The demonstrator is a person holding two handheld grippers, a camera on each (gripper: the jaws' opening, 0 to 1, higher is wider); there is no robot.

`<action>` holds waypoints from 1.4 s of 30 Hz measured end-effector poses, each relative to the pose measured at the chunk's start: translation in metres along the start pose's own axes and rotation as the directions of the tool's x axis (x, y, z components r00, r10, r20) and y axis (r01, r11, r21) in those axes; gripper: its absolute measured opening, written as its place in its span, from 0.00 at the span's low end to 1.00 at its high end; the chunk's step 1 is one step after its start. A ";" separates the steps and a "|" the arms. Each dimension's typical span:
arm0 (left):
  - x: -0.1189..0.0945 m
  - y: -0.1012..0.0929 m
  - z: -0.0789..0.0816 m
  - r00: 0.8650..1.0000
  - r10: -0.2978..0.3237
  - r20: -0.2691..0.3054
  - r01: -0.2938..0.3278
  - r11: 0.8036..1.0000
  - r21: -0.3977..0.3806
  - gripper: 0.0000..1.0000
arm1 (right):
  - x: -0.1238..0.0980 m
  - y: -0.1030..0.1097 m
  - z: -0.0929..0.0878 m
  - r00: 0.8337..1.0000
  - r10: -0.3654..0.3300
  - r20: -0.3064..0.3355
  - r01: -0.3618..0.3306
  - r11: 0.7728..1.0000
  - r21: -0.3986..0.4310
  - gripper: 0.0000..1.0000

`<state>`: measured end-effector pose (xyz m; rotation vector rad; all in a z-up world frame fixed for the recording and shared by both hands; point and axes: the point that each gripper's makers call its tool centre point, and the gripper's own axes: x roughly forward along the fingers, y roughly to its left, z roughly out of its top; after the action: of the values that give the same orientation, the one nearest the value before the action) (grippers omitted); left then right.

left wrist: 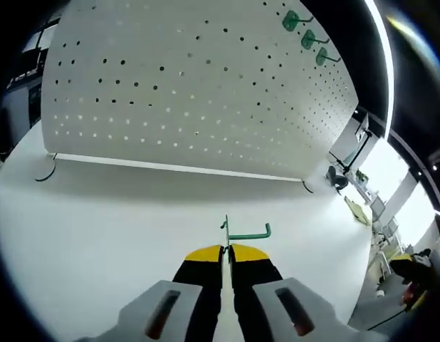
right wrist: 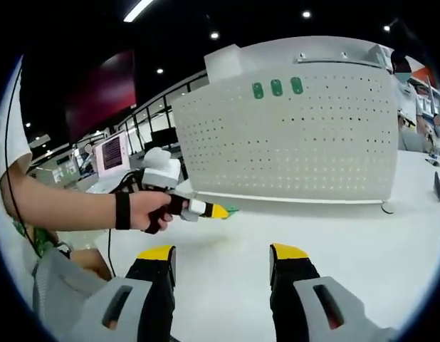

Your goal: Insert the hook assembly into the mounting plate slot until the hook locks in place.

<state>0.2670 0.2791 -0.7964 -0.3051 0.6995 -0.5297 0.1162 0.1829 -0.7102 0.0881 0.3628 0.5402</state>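
Note:
A green wire hook is pinched between the closed yellow-tipped jaws of my left gripper, held above the white table with its arm pointing right. The white perforated mounting plate stands upright ahead, apart from the hook. Three green hooks hang in its upper right corner. In the right gripper view a hand holds the left gripper at left, the green hook poking from its tip toward the plate with its three hooks. My right gripper is open over bare table.
The white table spreads in front of the plate, which rests on small black feet. A person stands at the far right beyond the plate. A monitor and desks lie behind on the left.

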 end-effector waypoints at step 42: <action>-0.072 -0.049 -0.016 0.972 -0.201 0.124 0.211 0.974 -0.080 0.04 | -0.005 0.015 0.017 0.994 0.074 0.074 -0.074 0.997 0.003 0.49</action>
<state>0.1925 0.2776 -0.7489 -0.4952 0.5845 -0.6732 0.1105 0.1935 -0.6900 0.1270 0.2895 0.6077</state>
